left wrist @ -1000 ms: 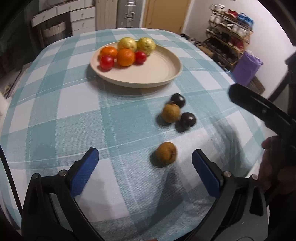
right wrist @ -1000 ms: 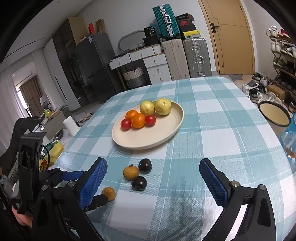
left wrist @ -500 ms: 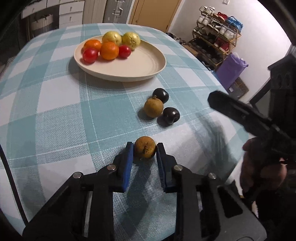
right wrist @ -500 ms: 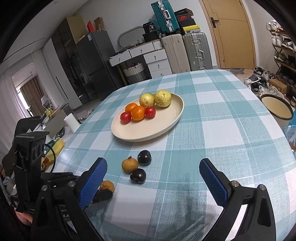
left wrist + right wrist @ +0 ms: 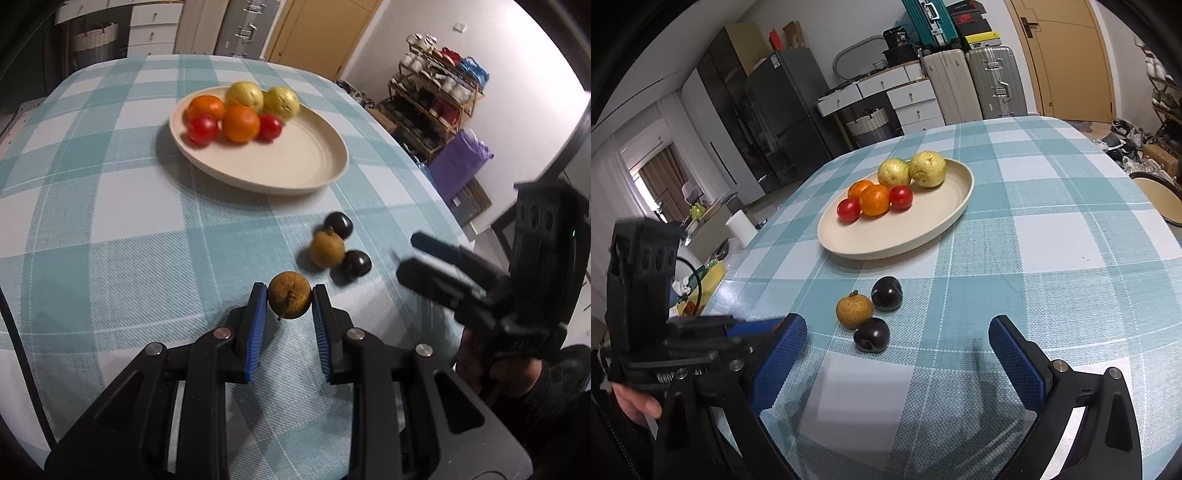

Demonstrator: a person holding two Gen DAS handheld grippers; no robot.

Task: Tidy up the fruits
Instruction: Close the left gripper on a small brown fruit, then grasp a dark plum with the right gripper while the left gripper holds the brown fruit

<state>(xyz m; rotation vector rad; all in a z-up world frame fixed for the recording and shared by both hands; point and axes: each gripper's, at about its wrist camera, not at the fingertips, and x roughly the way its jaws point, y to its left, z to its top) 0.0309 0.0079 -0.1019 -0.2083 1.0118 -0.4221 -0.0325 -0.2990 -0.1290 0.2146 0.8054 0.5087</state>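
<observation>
Left wrist view: left gripper [image 5: 289,303] clamps a brown russet fruit [image 5: 289,300] with a short stem between its blue pads [image 5: 256,325], pads pressing both sides. Whether it is lifted clear of the checked teal-and-white tablecloth [image 5: 110,236] on the counter, cannot tell. Just beyond it toward the right edge, a second brown fruit [image 5: 326,250] sits touching two dark plums, one behind [image 5: 338,225] and one to its right [image 5: 357,262]. Toward the far side of the counter, a cream plate [image 5: 306,162] holds two oranges [image 5: 241,123], two red tomatoes [image 5: 201,129] and two yellow-green guavas [image 5: 244,96], all bunched at its far-left part; rest of plate bare. Right gripper body [image 5: 461,280] shows at the right edge, held by a hand [image 5: 491,373].

Right wrist view: right gripper [image 5: 897,354] has jaws spread wide, nothing between the pads, hovering over the near edge of the counter. The brown fruit and plum cluster [image 5: 854,309] lies just ahead of it, between the gripper and the plate [image 5: 905,236]. Left gripper [image 5: 753,326] comes in from the left, partly hidden behind the right gripper's left finger [image 5: 779,363]; its fruit is hidden here. A shoe rack [image 5: 439,96] and purple bag [image 5: 460,166] stand off the right side.
</observation>
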